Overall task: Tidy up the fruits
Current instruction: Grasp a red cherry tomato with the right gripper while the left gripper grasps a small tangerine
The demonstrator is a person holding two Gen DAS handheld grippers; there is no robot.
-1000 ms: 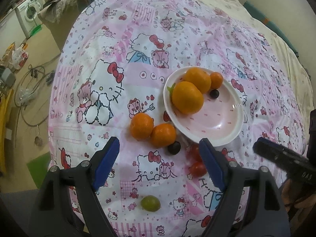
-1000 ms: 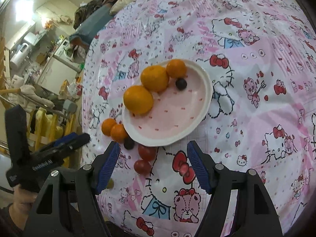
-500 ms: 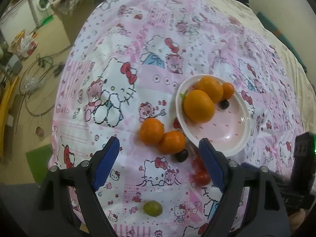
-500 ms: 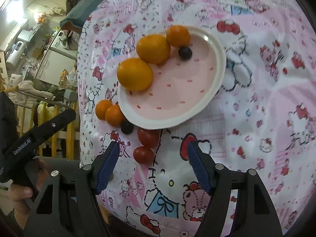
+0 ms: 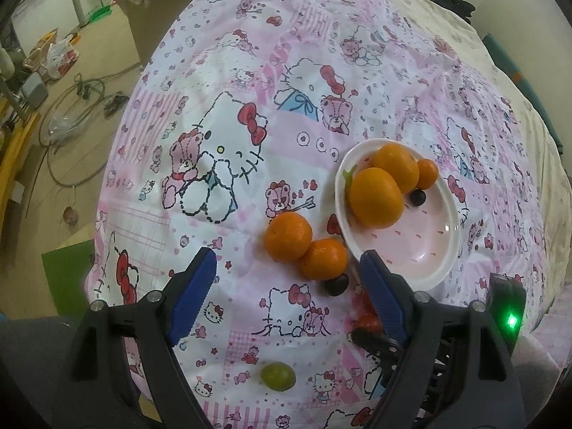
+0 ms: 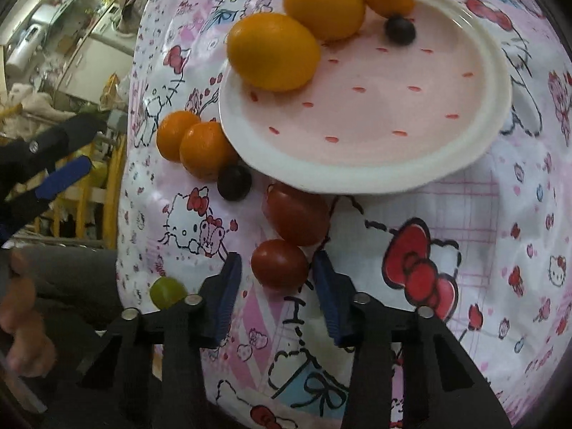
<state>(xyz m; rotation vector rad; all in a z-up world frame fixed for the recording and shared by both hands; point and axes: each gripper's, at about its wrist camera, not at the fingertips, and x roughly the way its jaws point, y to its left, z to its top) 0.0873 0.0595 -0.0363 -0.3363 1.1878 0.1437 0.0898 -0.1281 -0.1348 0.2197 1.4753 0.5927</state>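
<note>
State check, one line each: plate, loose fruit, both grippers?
plate: on the bedspread, holds three oranges and one dark grape
two small oranges: on the cloth, touching, beside the plate
dark grape: on the cloth
larger tomato: on the cloth, at the plate's rim
smaller tomato: between the right gripper's jaws
green grape: on the cloth, alone
right gripper: closing around the smaller tomato
left gripper: open, empty

I've brought my right gripper (image 6: pixel 273 273) down over the nearer cherry tomato (image 6: pixel 279 264) (its jaws are closing around it, pads not yet pressing).
</note>
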